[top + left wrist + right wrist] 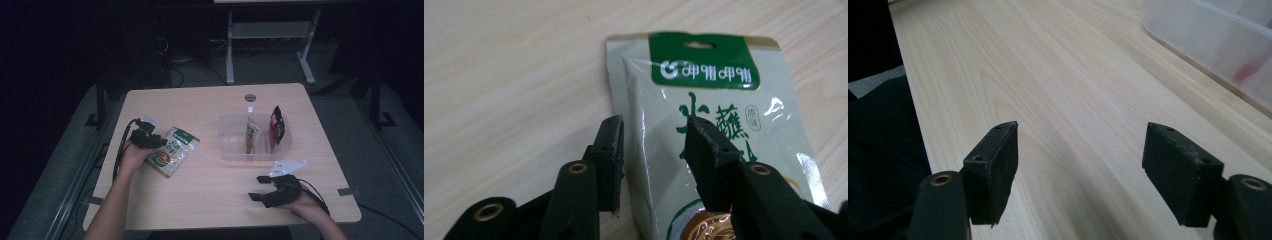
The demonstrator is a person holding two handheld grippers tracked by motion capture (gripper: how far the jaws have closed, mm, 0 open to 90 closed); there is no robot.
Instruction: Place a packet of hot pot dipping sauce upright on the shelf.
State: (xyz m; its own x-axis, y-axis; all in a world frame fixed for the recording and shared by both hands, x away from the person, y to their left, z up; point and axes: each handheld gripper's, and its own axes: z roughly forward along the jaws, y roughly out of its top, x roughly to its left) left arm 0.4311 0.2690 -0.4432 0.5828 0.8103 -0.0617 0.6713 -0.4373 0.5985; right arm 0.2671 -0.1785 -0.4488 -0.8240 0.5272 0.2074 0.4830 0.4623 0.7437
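A silver-green snack pouch (174,150) with a green header lies flat on the left part of the wooden table (210,105). My left gripper (155,141) sits at its left side. In the left gripper view the jaws of the left gripper (656,135) stand apart, straddling the left edge of the pouch (704,75) without pressing on it. My right gripper (257,187) rests near the front right of the table, open, pointing left. In the right gripper view, the right gripper (1093,160) has only bare wood between its jaws.
A clear plastic bin (225,150) stands right of centre, its wall (1218,45) showing in the right gripper view. A brown sachet (251,135) and a red-black sachet (276,127) stand upright in it. A round grommet (250,97) sits near the far edge.
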